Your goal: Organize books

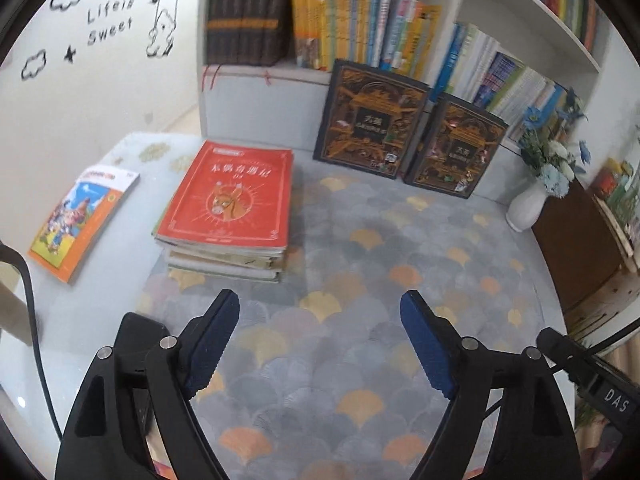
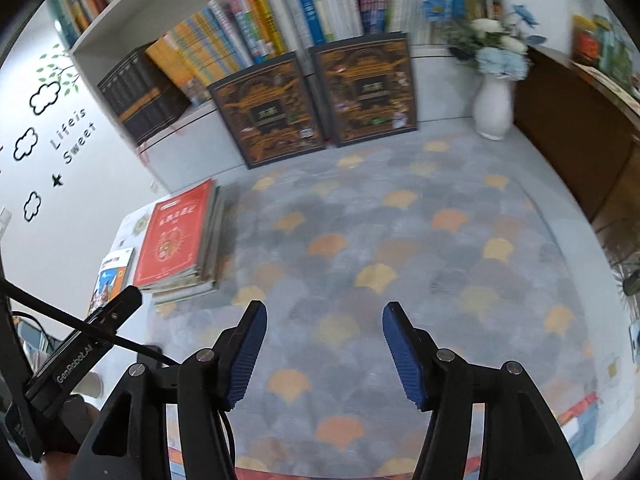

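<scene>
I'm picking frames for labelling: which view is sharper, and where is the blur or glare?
Left wrist view: mostly sharp, red book title legible, shelf edges bowed by fisheye, faint glare lower left. Right wrist view: motion blur across the vase flowers and shelf spines; tool stays crisp.

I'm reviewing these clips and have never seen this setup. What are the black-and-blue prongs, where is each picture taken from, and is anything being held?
The prongs are handheld grippers, one per hand, each with a camera looking along its fingers. One picture is from the left gripper, the other from the right gripper. Both are open and hold nothing. On the patterned mat lie a stack of books topped by a red book and a single orange book. Two dark ornate books lean against the bookshelf, beside a white vase of flowers.
</scene>
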Motion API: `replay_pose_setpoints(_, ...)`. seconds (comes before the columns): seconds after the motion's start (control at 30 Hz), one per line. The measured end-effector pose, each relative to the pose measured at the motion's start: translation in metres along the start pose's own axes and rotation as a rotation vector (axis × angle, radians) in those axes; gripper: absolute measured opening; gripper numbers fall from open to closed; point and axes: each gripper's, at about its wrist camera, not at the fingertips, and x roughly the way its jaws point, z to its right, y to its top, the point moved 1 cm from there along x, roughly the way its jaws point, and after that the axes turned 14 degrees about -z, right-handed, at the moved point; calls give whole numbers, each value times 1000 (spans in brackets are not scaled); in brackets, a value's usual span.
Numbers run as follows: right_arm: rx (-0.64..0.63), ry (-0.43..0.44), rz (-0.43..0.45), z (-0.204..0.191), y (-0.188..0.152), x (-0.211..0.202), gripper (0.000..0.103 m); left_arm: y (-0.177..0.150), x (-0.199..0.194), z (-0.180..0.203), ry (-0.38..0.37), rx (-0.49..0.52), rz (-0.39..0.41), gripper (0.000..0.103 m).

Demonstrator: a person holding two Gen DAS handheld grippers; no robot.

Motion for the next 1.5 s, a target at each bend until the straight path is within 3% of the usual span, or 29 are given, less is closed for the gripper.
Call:
replay_pose_setpoints(0.17,-18,-71,73,24,-2,-22,59,-11,-15,36,-14,-1,30,82)
replay_pose_setpoints(0.27,-31,-83,106,36,-3,-33,66,-19,-14,49,-19,-41,27,83)
replay_pose_setpoints(0.33,-39,-83,112,41,-4,-36,70,-26,-7,50,-22,-88,2,83)
replay_pose_setpoints(0.5,-71,-61,90,48,-4,-36,70,-40,-1,53,-45,-151,-30,83)
replay_pose_setpoints(0.7,-108,-63,117,48,-8,-45,70,-48,-11,71,-10,-122,17,83)
replay_pose_setpoints(0.87,-122,-52,110,50,-9,-45,70,-53,-12,85,-22,-97,7,83)
replay_pose_setpoints(1.5,-104,-76,87,65,-7,-41,70,-55,-22,127,71,41,67,83)
